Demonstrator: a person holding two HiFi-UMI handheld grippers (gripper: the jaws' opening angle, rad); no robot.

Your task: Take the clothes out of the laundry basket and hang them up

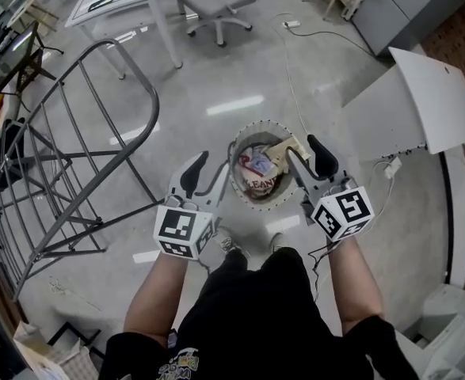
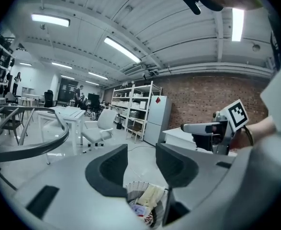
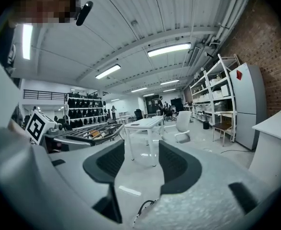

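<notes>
One laundry basket [image 1: 256, 127] stands on the floor, below and between the two tongs. Several crumpled clothes [image 1: 257, 172] lie inside it. The left tongs [image 1: 212, 169] and the right tongs [image 1: 302, 150] both gape, grasping nothing.

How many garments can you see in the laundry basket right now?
3 show in the laundry basket: cream garment at the far right, blue-patterned garment in the middle, white red-printed garment at the near side. More may lie hidden beneath.
</notes>
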